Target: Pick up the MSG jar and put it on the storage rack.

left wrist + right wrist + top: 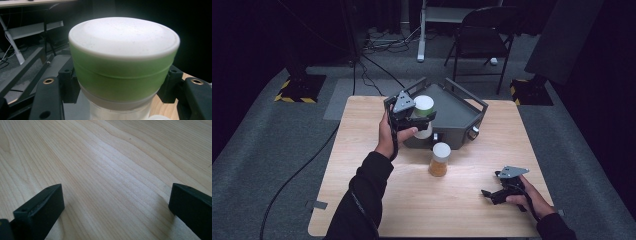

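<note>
The left gripper (424,120) was clamped on a round jar with a white lid and a green band (123,62), holding it upright above the near edge of a dark grey metal tray (462,117). A second white-lidded jar of orange contents (439,160) stood on the pale wooden table (362,150) just before the tray. The right gripper (492,195) lay low on the bare wood, jaws spread wide with nothing between them. Around the table were grey carpet, trailing cables and a dark folding chair (482,35).

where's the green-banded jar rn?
The green-banded jar is clamped in the left tongs, in the high view left of centre at the near-left edge of the grey tray, behind the orange jar.
</note>
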### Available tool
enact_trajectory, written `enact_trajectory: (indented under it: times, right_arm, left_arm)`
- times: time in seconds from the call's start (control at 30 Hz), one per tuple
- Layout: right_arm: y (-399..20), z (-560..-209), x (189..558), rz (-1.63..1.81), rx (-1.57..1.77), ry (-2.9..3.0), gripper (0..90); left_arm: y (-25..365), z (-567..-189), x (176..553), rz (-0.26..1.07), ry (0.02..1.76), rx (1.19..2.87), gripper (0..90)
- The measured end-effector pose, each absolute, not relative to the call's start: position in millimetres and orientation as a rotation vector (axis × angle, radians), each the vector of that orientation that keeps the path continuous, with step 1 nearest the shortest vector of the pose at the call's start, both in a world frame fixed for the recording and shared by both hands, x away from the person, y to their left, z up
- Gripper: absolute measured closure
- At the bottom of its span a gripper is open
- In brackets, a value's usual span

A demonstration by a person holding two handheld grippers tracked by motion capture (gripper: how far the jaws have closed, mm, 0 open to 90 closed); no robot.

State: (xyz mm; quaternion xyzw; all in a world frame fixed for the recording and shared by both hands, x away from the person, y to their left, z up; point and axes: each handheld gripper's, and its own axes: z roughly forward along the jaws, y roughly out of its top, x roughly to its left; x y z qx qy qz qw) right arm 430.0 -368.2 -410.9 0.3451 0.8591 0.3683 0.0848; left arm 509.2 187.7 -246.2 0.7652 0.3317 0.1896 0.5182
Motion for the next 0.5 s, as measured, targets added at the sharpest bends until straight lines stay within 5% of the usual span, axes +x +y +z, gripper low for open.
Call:
enact_trajectory:
  times: [0.5]
  right_arm:
    - [-368.3,-410.9,430.0,1.099,1.03,2.562,0.0]
  left_arm:
    - [173.5,-240.6,546.1,0.498,0.835,1.855,34.3]
